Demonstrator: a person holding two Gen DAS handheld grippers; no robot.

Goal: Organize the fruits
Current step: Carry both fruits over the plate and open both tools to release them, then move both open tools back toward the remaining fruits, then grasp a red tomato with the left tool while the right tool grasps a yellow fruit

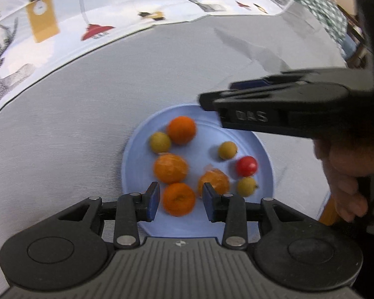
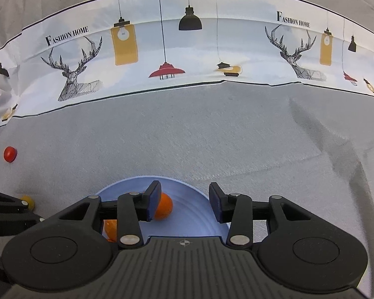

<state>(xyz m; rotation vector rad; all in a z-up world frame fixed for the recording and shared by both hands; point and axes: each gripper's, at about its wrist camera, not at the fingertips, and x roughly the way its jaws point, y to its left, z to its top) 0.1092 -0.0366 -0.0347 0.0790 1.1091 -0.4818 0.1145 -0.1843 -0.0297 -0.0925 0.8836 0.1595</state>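
A light blue plate [image 1: 261, 154] on the grey cloth holds several fruits: oranges [image 1: 181, 130], small yellow-green fruits [image 1: 160, 142] and one red fruit [image 1: 246, 166]. My left gripper [image 1: 181, 200] is open above the plate's near edge, its pads either side of an orange [image 1: 179, 199] without touching it. My right gripper [image 2: 185, 200] is open and empty over the plate's far part [image 2: 194, 209], seen from the side in the left wrist view [image 1: 274, 109]. An orange [image 2: 163, 206] shows behind its left pad.
A red fruit [image 2: 10, 154] and a small yellow fruit [image 2: 28, 201] lie on the grey cloth left of the plate. A white printed cloth with deer and lamps [image 2: 187, 49] runs along the back. A hand [image 1: 344, 179] grips the right tool.
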